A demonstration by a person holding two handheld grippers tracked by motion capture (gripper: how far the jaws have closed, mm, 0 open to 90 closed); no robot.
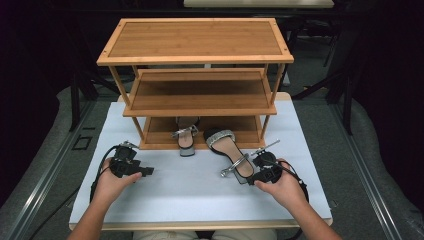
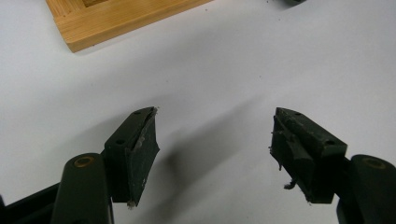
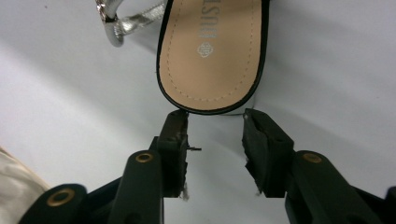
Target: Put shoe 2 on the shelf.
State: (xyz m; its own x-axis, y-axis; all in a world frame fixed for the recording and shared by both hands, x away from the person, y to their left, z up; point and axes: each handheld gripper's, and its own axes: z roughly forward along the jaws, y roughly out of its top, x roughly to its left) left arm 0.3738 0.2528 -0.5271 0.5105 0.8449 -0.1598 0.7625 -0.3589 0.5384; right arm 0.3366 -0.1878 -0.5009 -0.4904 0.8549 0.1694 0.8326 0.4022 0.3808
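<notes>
Likely step: the sandal (image 1: 230, 150) lying on the tabletop (image 1: 200, 190), right of centre just in front of the rack (image 1: 200, 75), is being approached at its heel. The right tool (image 3: 215, 133) is part open, empty, jaws just short of the heel. Next, closing on the heel edge is called for. The left tool (image 2: 212, 140) is held wide open, empty, over bare tabletop. A second sandal (image 1: 186, 137) sits on the bottom shelf.

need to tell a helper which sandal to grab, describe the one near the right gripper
Start at the wooden shoe rack on the white table. Right of its front, one sandal lies angled on the table, heel by the right gripper. The other sandal sits on the bottom shelf.
</notes>
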